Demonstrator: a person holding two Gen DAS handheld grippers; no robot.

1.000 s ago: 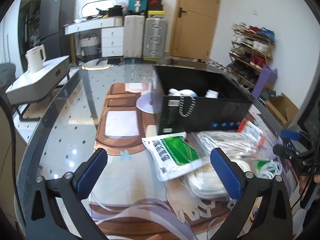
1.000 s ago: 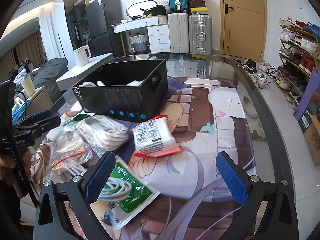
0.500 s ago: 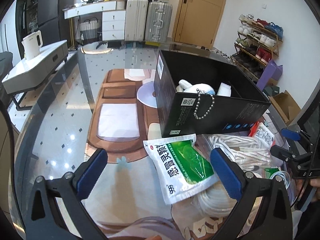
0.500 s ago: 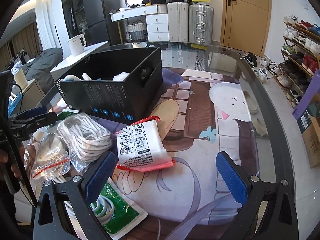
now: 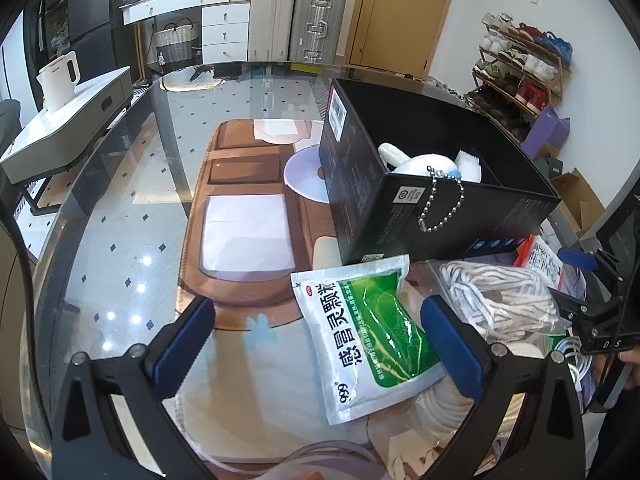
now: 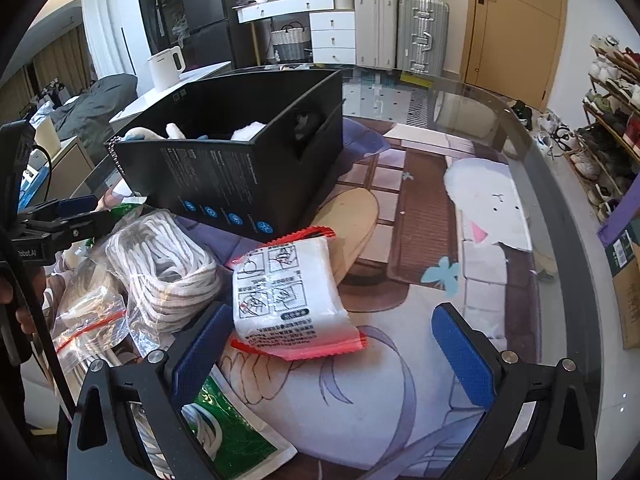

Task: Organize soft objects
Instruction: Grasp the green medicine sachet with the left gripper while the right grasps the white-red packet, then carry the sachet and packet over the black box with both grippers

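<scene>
Two tongs released over the worktop [image 5: 120, 208].
Left tongs [image 5: 316, 334] straddle green sachet [image 5: 372, 328]; right tongs [image 6: 340, 338] straddle red-edged packet [image 6: 290, 296] near black box [image 6: 240, 168].

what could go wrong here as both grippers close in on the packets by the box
The green and white packet overlaps a rope coil, so the left gripper may snag rope too. The red-edged packet lies off to one side of the right gripper and looks slippery. The black box could get nudged.
</scene>
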